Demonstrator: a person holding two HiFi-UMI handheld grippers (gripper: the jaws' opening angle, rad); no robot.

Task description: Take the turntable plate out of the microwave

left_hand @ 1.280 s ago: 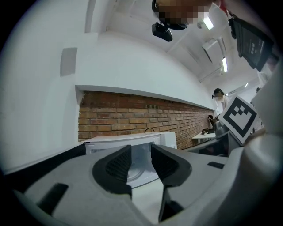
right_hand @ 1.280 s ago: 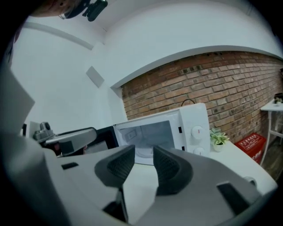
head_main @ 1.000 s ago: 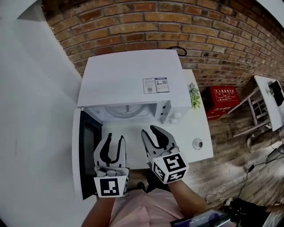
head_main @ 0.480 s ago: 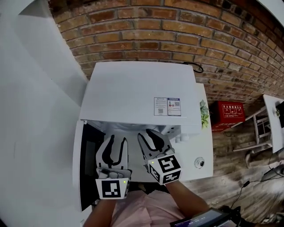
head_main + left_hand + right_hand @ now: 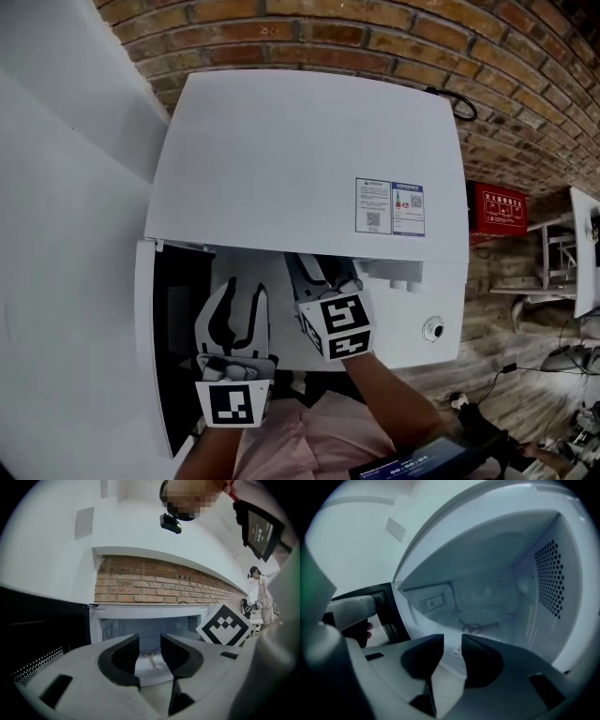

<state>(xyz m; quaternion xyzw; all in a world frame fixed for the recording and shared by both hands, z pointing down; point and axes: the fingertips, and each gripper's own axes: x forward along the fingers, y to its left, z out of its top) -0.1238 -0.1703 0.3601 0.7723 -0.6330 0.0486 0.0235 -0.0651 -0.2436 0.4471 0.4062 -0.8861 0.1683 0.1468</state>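
Note:
The white microwave (image 5: 300, 159) stands with its door (image 5: 173, 347) swung open to the left. In the left gripper view, the glass turntable plate (image 5: 149, 663) lies on the cavity floor, seen between the jaws. In the right gripper view the plate (image 5: 487, 625) lies just ahead, with its roller ring showing through it. My left gripper (image 5: 236, 292) is open in front of the cavity mouth. My right gripper (image 5: 319, 270) reaches under the microwave's top edge into the cavity; its jaws have just been closing a little but stand open with nothing between them.
A brick wall runs behind the microwave, and a white wall stands to the left. A red box (image 5: 497, 211) sits on the floor at the right. A small round fitting (image 5: 432, 329) is set in the white table right of the microwave.
Both grippers have moved forward and down toward the cavity. The right gripper's jaws have slipped under the microwave's top edge. The head view has come in over the microwave.

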